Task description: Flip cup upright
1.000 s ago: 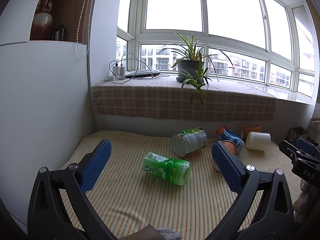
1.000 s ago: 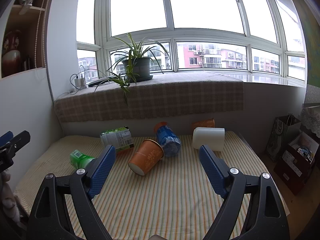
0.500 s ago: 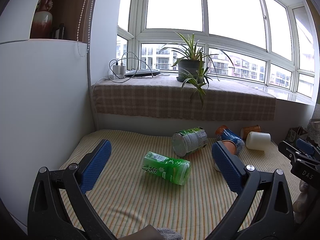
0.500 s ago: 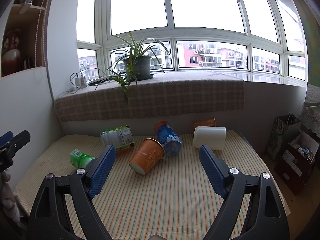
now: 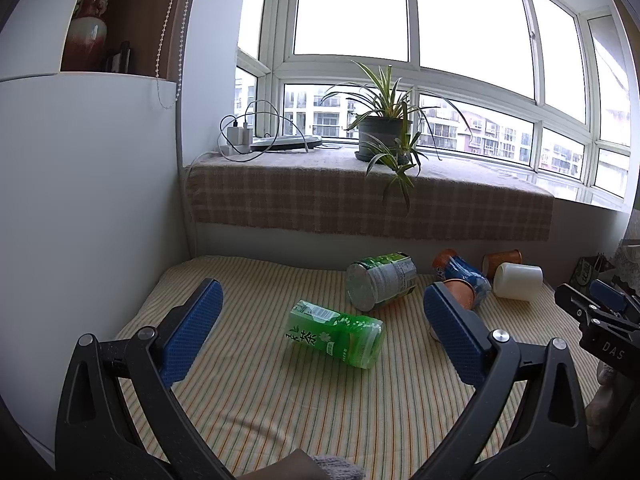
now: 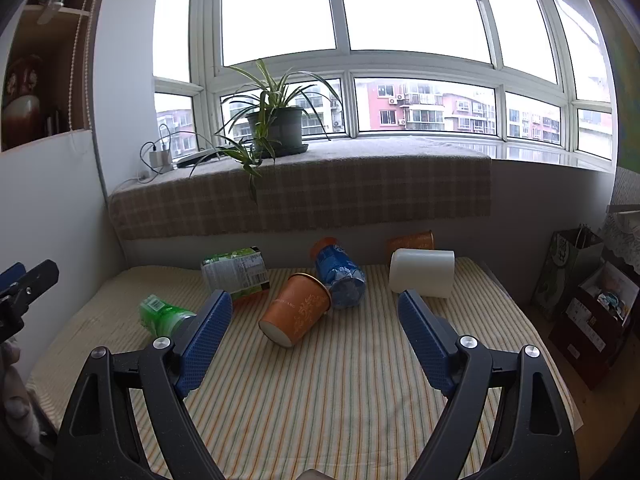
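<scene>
Several cups and containers lie on their sides on the striped cloth (image 6: 340,392). An orange paper cup (image 6: 298,310) lies just ahead of my open right gripper (image 6: 316,320), its base toward me. A white cup (image 6: 422,273) lies to the right, with a second orange cup (image 6: 412,241) behind it. In the left wrist view a green bottle (image 5: 335,333) lies just ahead of my open left gripper (image 5: 320,320). The orange cup (image 5: 460,289) is partly hidden behind the right finger. Both grippers are empty.
A green-labelled can (image 5: 380,280) and a blue cup (image 6: 339,273) also lie on their sides. A plaid-covered window sill (image 6: 304,192) with a potted plant (image 6: 274,130) runs along the back. A white cabinet (image 5: 80,200) stands at left. Bags (image 6: 588,276) sit on the floor at right.
The right gripper has crept slightly forward toward the orange cup. The left gripper has barely moved. No object has moved.
</scene>
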Motion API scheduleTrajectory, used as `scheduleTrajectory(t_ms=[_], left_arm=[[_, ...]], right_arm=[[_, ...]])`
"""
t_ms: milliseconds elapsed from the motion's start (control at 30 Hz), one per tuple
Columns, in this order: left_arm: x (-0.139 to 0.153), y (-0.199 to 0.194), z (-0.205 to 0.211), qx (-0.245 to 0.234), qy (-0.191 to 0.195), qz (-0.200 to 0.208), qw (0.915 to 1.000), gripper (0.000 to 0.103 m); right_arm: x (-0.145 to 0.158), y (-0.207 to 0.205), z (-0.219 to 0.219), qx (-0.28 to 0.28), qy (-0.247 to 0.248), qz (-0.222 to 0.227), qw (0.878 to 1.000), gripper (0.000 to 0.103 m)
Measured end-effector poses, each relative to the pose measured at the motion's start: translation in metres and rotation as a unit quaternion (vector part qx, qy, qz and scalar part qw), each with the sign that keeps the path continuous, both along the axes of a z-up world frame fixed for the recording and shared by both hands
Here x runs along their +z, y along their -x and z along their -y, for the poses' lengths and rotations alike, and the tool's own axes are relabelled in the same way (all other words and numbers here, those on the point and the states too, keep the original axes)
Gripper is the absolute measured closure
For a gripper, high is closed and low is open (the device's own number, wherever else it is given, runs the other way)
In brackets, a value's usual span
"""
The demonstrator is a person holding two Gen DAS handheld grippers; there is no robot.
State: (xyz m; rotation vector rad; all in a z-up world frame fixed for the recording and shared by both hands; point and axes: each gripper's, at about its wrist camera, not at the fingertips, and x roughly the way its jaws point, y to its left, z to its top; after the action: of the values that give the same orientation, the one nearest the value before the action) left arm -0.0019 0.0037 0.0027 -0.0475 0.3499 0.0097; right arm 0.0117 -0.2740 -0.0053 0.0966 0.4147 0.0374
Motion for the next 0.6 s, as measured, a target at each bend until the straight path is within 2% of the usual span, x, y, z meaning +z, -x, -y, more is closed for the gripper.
scheduleTrajectory(t_ms=[300, 467, 600], left_arm=[[-0.006, -0.005, -0.004, 0.002, 0.0, -0.008, 1.0, 0.001], [-0.008, -0.019, 0.001, -0.031, -0.02, -0.026, 0.999, 0.001], [-0.004, -0.038, 0.008, -0.078, -0.049, -0.047, 0.9946, 0.001]], right_arm=[[-0.004, -0.009, -0.002, 0.003, -0.001, -0.013, 1.0, 0.018], [-0.009, -0.012, 0.0, 0.002, -0.009, -0.022, 1.0, 0.018], [-0.012, -0.013, 0.004, -0.002, -0.01, -0.027, 1.0, 0.018]])
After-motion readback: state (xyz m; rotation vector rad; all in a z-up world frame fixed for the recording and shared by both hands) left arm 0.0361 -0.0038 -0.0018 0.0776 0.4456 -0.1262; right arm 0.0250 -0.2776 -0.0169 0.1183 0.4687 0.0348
